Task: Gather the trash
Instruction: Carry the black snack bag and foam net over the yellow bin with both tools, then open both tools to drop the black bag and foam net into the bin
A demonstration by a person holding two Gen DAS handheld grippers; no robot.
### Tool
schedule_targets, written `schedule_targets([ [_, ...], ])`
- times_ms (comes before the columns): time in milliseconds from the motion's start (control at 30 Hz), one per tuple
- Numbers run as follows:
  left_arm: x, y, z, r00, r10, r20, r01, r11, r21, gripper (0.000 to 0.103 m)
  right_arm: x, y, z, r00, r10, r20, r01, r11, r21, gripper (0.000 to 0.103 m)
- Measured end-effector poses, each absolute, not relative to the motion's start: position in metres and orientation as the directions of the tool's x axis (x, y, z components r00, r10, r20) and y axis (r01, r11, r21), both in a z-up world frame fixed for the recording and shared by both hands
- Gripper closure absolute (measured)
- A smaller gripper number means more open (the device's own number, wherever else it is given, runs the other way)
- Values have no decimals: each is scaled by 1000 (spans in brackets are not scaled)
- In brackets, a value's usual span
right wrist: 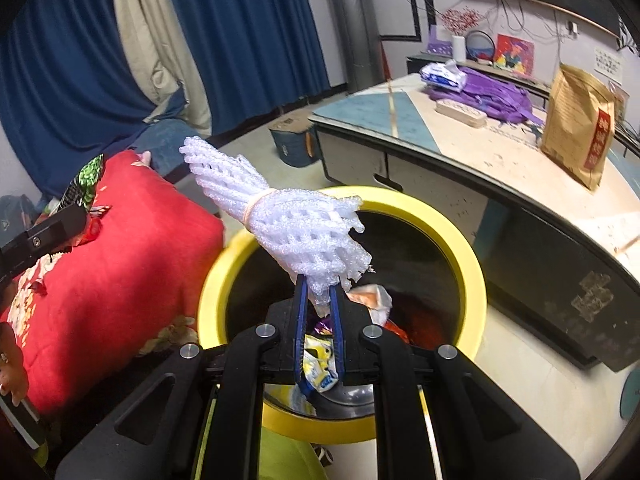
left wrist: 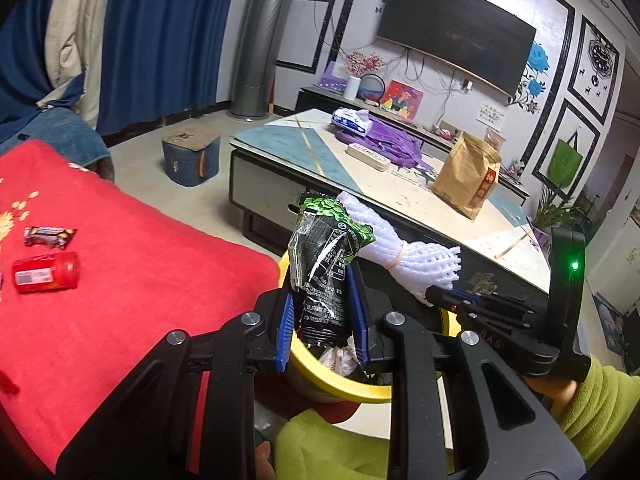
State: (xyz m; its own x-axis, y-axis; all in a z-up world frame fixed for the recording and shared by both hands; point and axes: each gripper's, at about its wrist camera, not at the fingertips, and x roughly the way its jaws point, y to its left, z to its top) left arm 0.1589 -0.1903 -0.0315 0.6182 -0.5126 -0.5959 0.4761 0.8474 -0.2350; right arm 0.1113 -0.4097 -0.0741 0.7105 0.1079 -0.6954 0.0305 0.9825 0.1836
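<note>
My left gripper [left wrist: 322, 300] is shut on a black and green snack wrapper [left wrist: 324, 256] and holds it above the yellow-rimmed trash bin [left wrist: 340, 384]. My right gripper [right wrist: 320, 284] is shut on a bundle of white foam netting [right wrist: 288, 220], held over the same bin [right wrist: 468, 256], which holds several wrappers. The foam netting also shows in the left wrist view [left wrist: 404, 252], with the right gripper [left wrist: 432, 292] beside my left one. The snack wrapper shows at the left edge of the right wrist view [right wrist: 82, 184].
A red blanket [left wrist: 120, 280] lies to the left with a red can [left wrist: 46, 272] and a candy bar wrapper [left wrist: 50, 236] on it. A coffee table [left wrist: 400, 196] stands behind the bin with a brown paper bag [left wrist: 468, 176], purple cloth [left wrist: 388, 140] and tissue pack [left wrist: 352, 120].
</note>
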Motion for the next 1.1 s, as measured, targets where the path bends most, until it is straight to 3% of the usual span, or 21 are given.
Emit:
schedule_targets([
  [733, 195, -239, -76, 503, -537, -678, 516, 815, -263, 81, 122, -434, -99, 650, 45, -759, 139, 974, 176, 89],
  [900, 197, -242, -76, 495, -549, -674, 523, 807, -274, 77, 124, -438, -100, 649, 39, -760, 157, 970, 184, 80],
  [967, 198, -242, -75, 498, -547, -673, 518, 810, -274, 71, 123, -439, -100, 652, 35, -758, 162, 969, 184, 73],
  [1000, 198, -242, -75, 501, -545, -672, 514, 812, -275, 64, 122, -440, -99, 653, 28, -757, 170, 968, 182, 64],
  [1100, 200, -235, -74, 509, -534, -675, 485, 826, -288, 41, 121, -443, -97, 662, 12, -749, 190, 964, 184, 49],
])
